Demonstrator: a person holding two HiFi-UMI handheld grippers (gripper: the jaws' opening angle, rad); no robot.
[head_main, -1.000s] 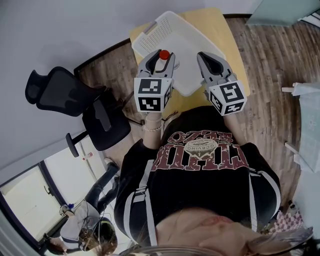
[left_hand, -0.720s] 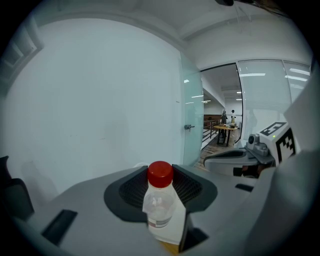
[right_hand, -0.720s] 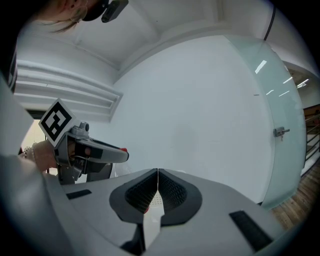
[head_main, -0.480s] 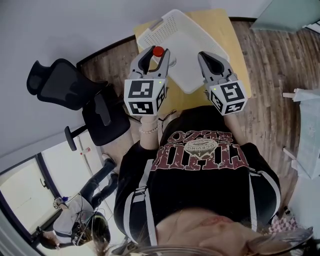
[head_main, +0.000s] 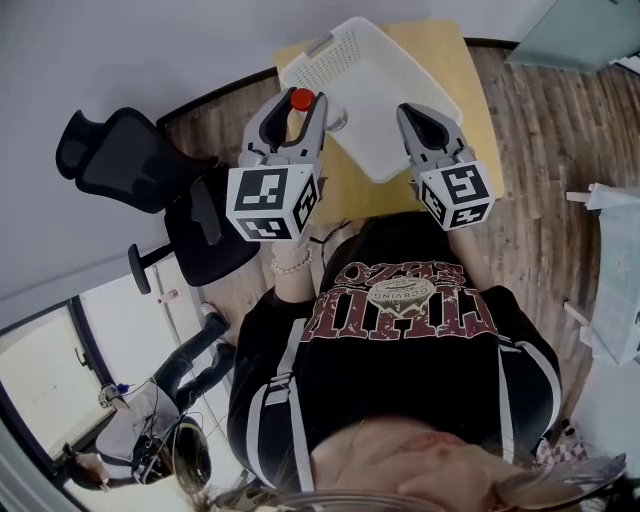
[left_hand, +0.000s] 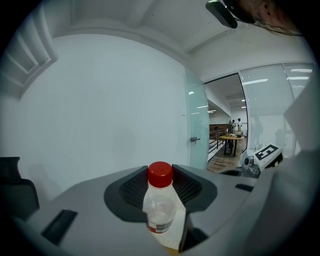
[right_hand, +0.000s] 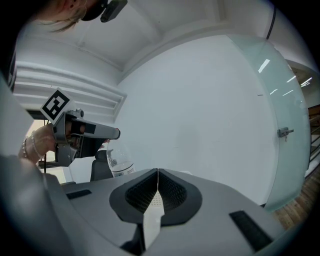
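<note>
Two grippers: being held up, tray (head_main: 372, 75) lying beyond both jaws.
Left gripper (head_main: 293, 112): jaws gripping a red-capped bottle (left_hand: 160, 202), upright between them.
Right gripper (right_hand: 158, 189): jaws pressing together, empty; bottle showing to their left.

Bottle (left_hand: 160, 202) x1, grippers (head_main: 297, 108) (head_main: 416, 112) x2, tray (head_main: 372, 88) x1, chair (head_main: 135, 175) x1.

This looks like an office. A black swivel chair (head_main: 140, 190) with a headrest stands on wood-plank flooring (head_main: 545, 120), to the left of the left gripper (head_main: 296, 104). Ahead of that gripper and to its right, a glass partition with a handled door (left_hand: 196, 137) opens onto a long room with strip ceiling lights (left_hand: 257, 80) and a table (left_hand: 231, 137). A pale yellow desk (head_main: 460, 80) lies beneath it.
</note>
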